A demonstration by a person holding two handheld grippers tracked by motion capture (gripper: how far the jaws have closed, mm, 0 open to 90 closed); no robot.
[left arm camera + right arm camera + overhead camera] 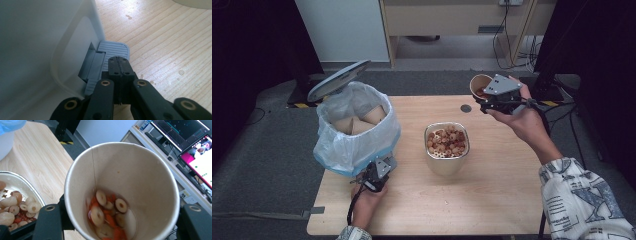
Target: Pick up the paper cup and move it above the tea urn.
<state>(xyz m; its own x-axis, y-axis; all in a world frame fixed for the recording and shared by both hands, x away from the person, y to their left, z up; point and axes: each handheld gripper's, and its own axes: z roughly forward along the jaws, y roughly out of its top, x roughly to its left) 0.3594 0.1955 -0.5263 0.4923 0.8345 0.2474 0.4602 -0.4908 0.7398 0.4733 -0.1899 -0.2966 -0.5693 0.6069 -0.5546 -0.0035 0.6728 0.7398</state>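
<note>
Brown paper cup (480, 85) being held aloft beyond the right far corner of the wooden table (492, 190), gripped around its wall by the right gripper (490, 103), jaws closed in on either side and pressing it. Still carrying a small heap of sliced dried fruit (107, 216) at its bottom in the right gripper view, with the mouth tilting toward the camera. Sitting below and to the left, mid-table, a metal tin (446, 148) already brimming with the same mix. Holding down the grey pedal (113, 51) of the white bin (354, 131) with the left gripper (373, 176), jaws fully shut with nothing between them, tips pressing on the ribbed pedal face; lid (338, 80) standing raised, plastic liner (343, 150) spread over the rim, other used cups (360, 120) lying inside.

Judging the risks from here: tipping the cup while off to the side of the tin, scattering slices over the table or floor. Pouring too fast into a tin this full, sending pieces rolling over its rim. Squeezing harder on thin paper, buckling the wall and losing the grip. Letting the shut tips slide off the ribbed pedal, dropping the lid before the cup arrives. Carrying the cup across to the bin with fruit still inside, throwing the contents away with it.
</note>
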